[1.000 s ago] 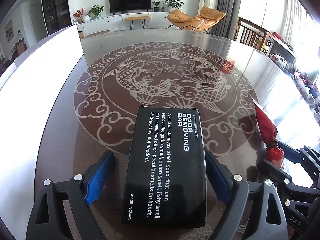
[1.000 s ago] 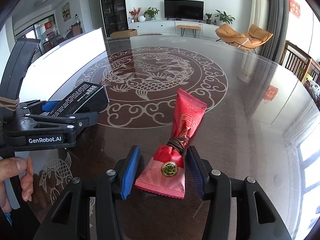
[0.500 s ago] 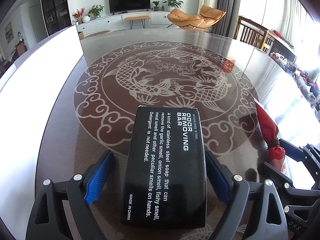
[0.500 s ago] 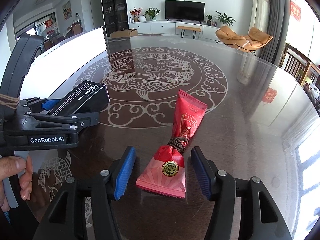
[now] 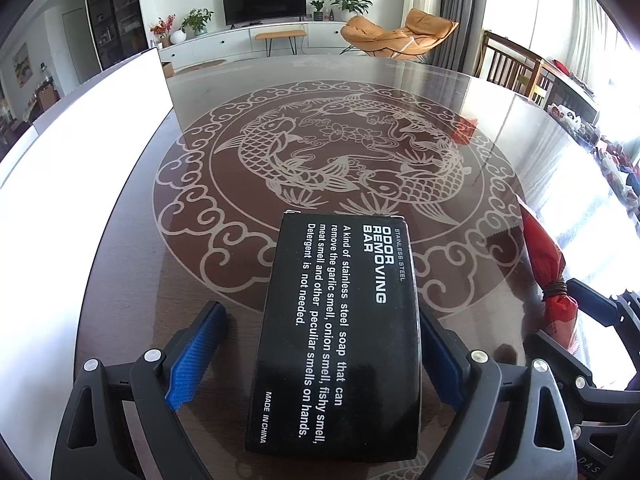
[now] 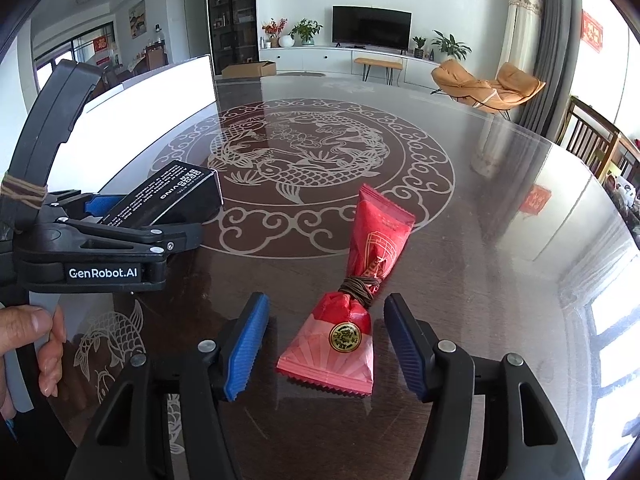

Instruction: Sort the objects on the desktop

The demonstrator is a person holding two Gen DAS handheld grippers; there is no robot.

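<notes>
Opening wider, the right gripper (image 6: 326, 350) straddles the red packet (image 6: 352, 312), which lies on the table (image 6: 500, 240) with clear gaps to both blue pads. Left gripper (image 5: 320, 356) is opening too: the black box (image 5: 340, 336) sits between its spread jaws, well clear of the left pad, seemingly just beside the half-hidden right one.
</notes>
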